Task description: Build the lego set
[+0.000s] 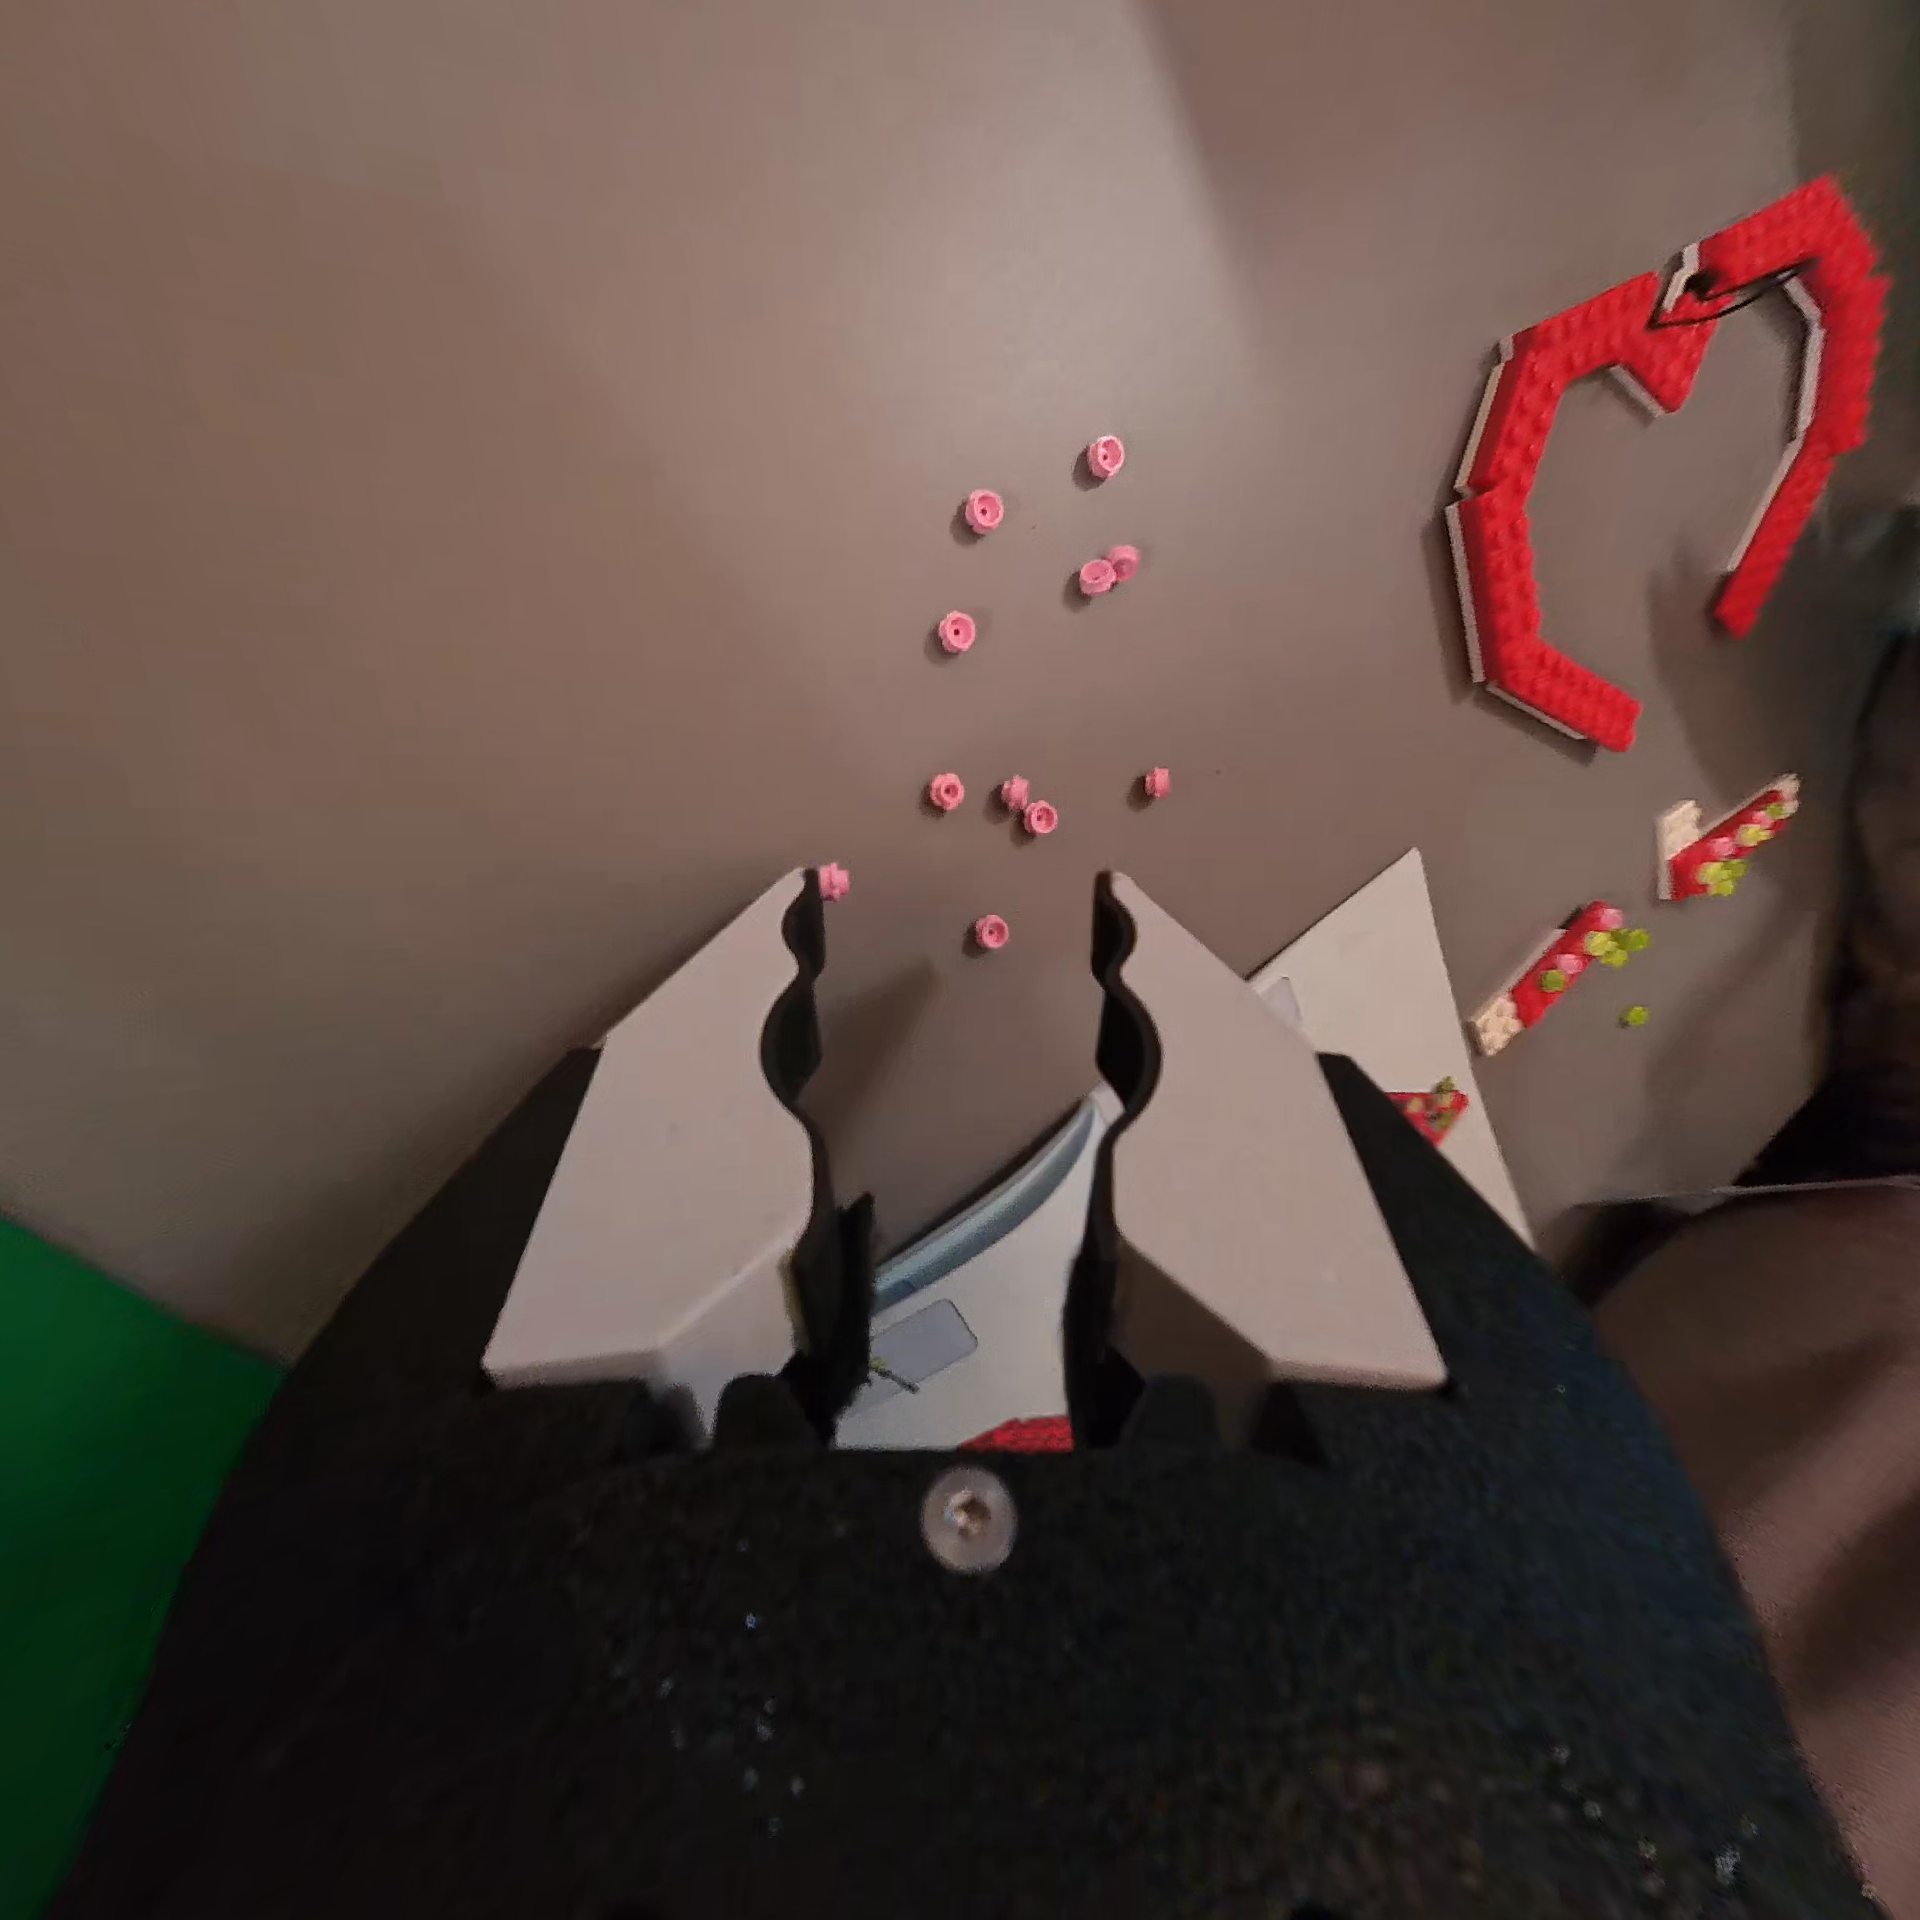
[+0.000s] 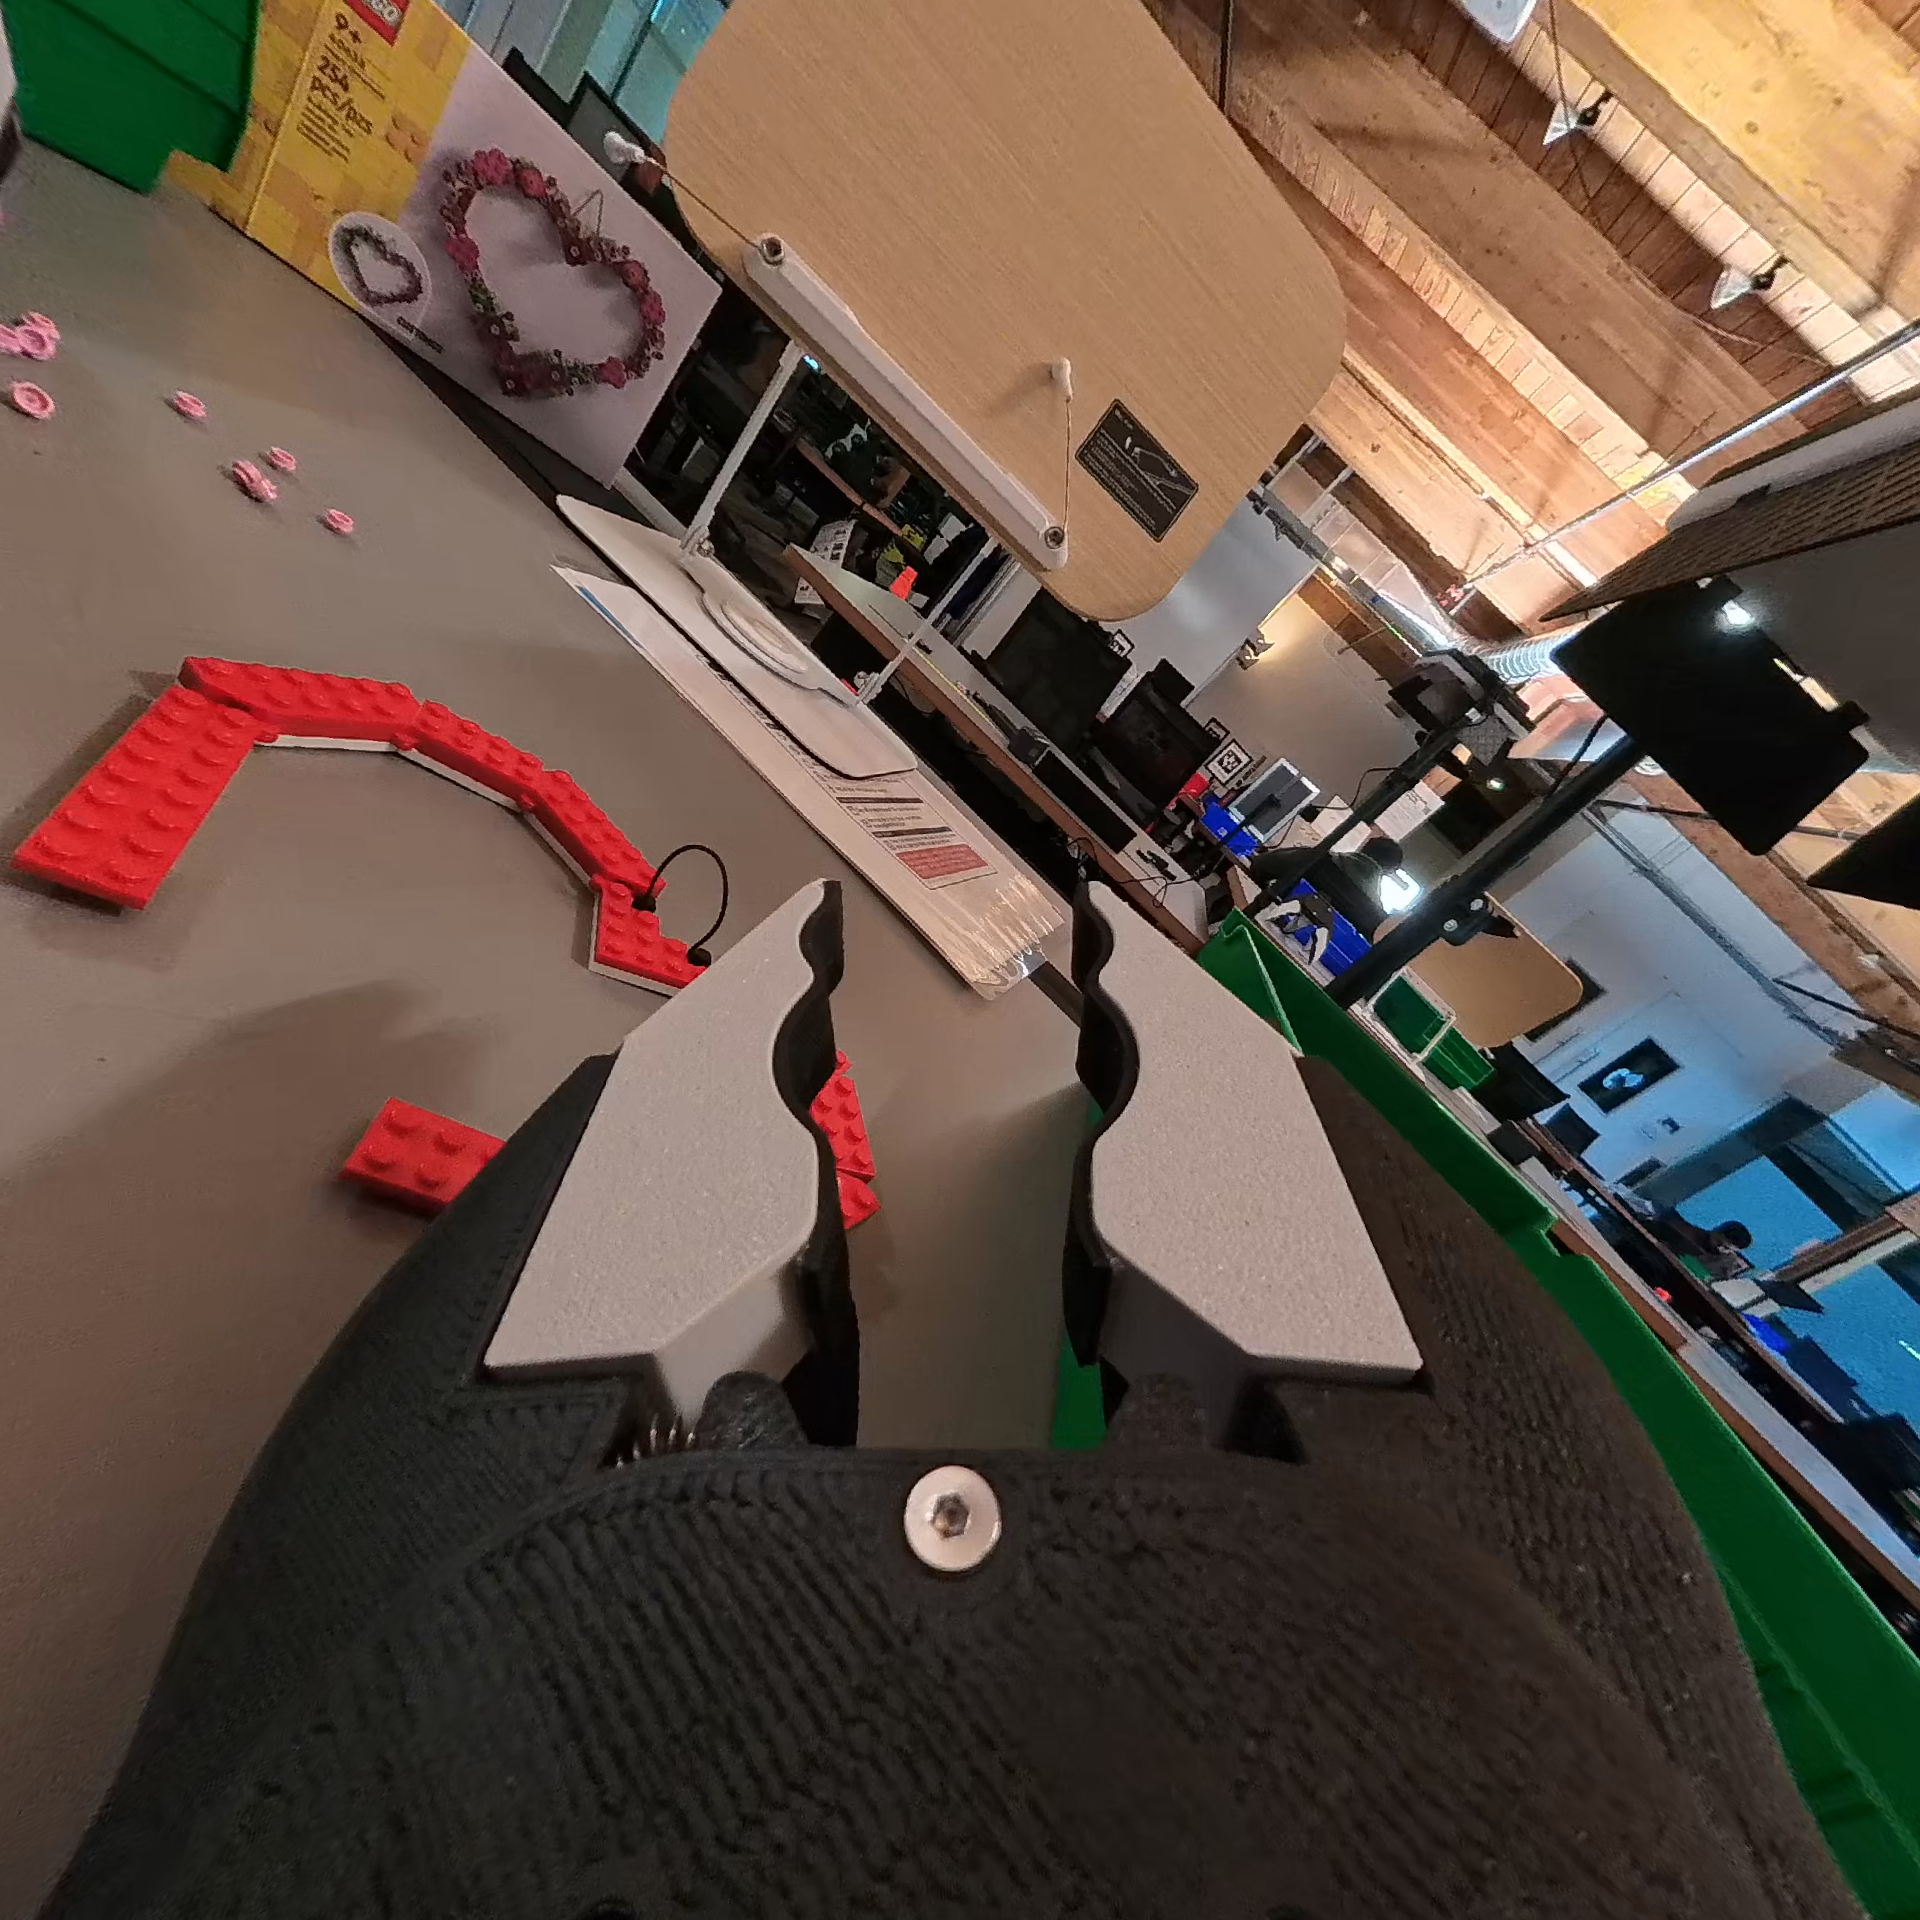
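A red heart-shaped lego frame (image 1: 1538, 488) with a black cord loop lies flat on the grey table at the right of the left wrist view; it also shows in the right wrist view (image 2: 312, 727). Several small pink round pieces (image 1: 1039, 623) lie scattered ahead of my left gripper (image 1: 958, 883), which is open, empty and above the table. One pink piece (image 1: 990, 932) lies just past its fingertips. My right gripper (image 2: 954, 902) is open and empty, low over the table beside the frame's notch. Red frame plates (image 2: 416, 1148) lie under its left finger.
Small red-and-white strips with pink and lime pieces (image 1: 1725, 836) lie right of the left gripper, next to an instruction booklet (image 1: 1371, 977). The set's box (image 2: 436, 208), a white stand with paper (image 2: 779, 665) and a green bin edge (image 2: 1455, 1143) border the table.
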A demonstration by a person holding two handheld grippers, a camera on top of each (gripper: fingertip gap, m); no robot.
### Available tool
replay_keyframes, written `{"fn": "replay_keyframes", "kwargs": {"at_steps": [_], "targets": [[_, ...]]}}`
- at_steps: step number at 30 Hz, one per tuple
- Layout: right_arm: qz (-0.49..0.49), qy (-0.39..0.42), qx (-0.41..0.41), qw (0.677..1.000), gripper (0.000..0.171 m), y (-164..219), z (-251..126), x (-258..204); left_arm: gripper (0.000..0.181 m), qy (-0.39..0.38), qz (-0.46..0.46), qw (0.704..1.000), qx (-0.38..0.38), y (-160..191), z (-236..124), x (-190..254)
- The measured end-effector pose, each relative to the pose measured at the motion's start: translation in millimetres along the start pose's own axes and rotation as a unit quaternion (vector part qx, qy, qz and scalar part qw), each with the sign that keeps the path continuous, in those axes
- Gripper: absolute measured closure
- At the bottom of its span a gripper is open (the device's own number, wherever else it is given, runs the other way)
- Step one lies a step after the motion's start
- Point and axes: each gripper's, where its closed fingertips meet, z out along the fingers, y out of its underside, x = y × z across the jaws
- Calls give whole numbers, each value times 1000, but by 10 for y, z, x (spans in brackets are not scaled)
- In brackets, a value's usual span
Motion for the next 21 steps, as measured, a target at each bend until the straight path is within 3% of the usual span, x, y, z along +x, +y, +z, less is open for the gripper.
{"fn": "replay_keyframes", "kwargs": {"at_steps": [1,5,11,18,21], "targets": [[-1,0,0,1000,128,0,1,-2,130,17,-10,1000,-3,9,-3,32],[-3,-2,0,1000,128,-2,2,-12,129,35,-27,999,2,-9,-46,54],[-5,-4,0,1000,129,-9,-3,-22,131,45,-26,997,-56,174,55,60],[-4,-5,2,1000,129,-12,-4,-23,130,44,-1,999,-18,49,-48,142],[-5,-7,2,1000,128,-13,-1,-31,128,36,3,999,-37,105,-2,98]]}}
